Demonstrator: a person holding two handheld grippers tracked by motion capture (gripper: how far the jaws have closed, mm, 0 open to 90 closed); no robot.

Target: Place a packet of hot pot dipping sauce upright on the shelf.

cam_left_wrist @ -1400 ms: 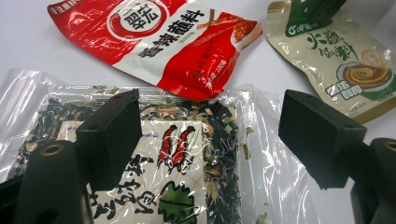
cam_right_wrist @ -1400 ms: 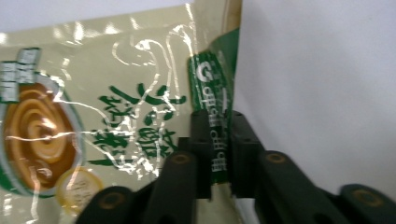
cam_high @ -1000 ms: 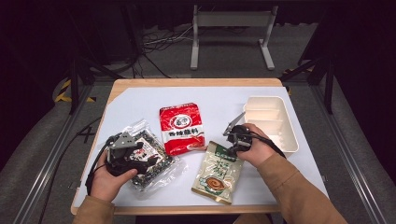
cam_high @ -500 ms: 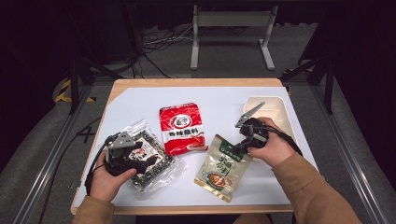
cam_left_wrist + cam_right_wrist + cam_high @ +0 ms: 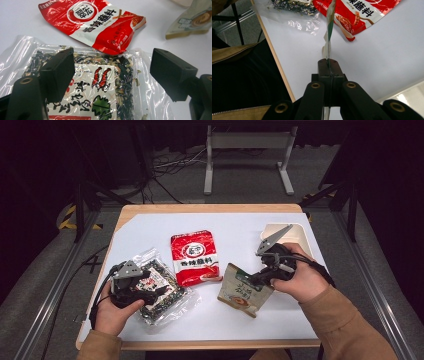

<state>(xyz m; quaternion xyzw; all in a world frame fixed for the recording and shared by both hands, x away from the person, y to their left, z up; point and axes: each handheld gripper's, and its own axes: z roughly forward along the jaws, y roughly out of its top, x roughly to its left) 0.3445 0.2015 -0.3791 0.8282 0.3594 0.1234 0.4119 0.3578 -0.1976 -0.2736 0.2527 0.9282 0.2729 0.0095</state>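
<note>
Green packet pinched in the right gripper
Its edge sits tight between the shut jaws, lifted off the table. The left gripper is wide open over the clear bag.

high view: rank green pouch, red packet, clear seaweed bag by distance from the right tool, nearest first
1. green pouch: clamped in the right tool, tilted up off the table.
2. red packet: flat at the table's middle, to the left of that tool.
3. clear seaweed bag: farthest, at the near left of the table, under the open left tool.
</note>
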